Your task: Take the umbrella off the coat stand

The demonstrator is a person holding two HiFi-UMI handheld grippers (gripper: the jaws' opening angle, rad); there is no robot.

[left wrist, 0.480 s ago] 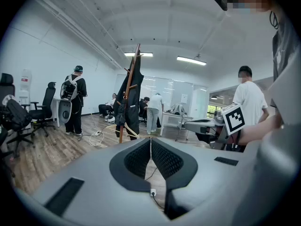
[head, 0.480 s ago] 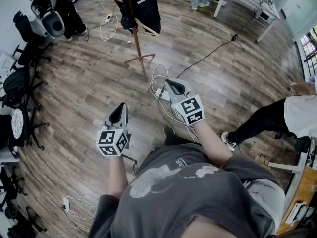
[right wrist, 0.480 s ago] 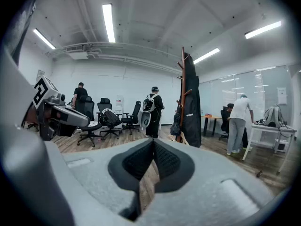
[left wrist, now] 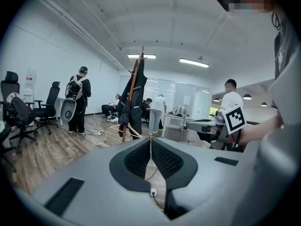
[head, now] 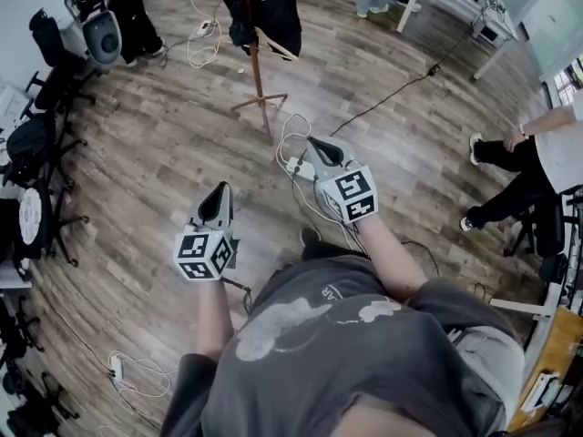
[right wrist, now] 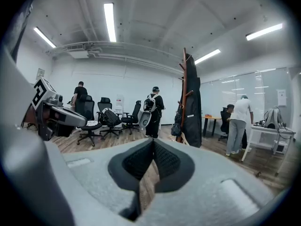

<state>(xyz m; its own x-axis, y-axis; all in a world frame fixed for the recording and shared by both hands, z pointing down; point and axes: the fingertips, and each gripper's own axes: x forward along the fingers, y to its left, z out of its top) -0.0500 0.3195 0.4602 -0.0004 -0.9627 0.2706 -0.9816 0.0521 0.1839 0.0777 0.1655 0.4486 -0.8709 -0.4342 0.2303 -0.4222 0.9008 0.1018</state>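
Wooden coat stand (head: 256,71) stands far off; left tool (head: 218,207) and right tool (head: 322,154) closed, empty; floor cables (head: 290,149) between could trip the approach.

No readable text, label or number anywhere

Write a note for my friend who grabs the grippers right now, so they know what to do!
Left gripper: jaws shut, nothing between them, held out in front.
Right gripper: jaws shut, empty too.
Coat stand: stands on the wooden floor ahead, apparently too far to reach from here. The dark umbrella hangs on it, with its pale curved handle low.
Done: nothing yet; neither gripper touches the umbrella.
Left: walk closer, open one gripper's jaws, take hold of the umbrella and lift it off the stand.
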